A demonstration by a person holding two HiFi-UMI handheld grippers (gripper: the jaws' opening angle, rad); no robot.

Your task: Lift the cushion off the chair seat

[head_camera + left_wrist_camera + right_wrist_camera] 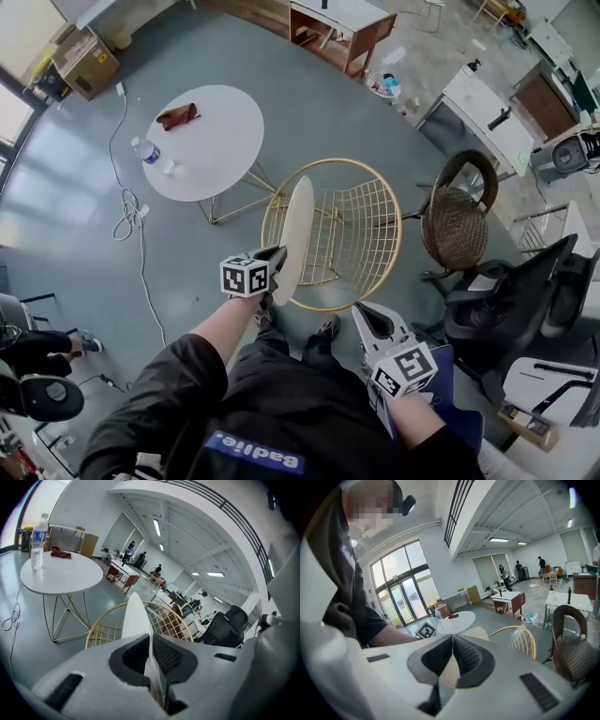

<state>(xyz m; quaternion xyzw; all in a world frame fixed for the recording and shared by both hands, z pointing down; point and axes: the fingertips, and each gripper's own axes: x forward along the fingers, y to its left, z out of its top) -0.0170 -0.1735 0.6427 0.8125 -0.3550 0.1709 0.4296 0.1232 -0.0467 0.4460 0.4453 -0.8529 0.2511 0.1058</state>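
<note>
**Thin white cushion pinched at its rim, standing on edge over the gold wire chair**

Your left tool (270, 258) is closed on the rim of the flat, round, off-white cushion (296, 232). The cushion stands on edge over the left side of the round gold wire chair (354, 234). In the left gripper view, its thin edge is squeezed between the two dark ribbed pads, and the disc rises away beyond them. Whether its far edge is clear of the seat cannot be told.

Your right tool (370, 319) is closed on nothing. It is held near your body, to the right of the cushion and apart from it.

Because it is thin and one pinch carries it, the cushion is probably light. It seems to hold its shape, though it looks soft enough to compress. The rim is the natural place to grip it, and a second hold on the opposite rim would steady it.
</note>
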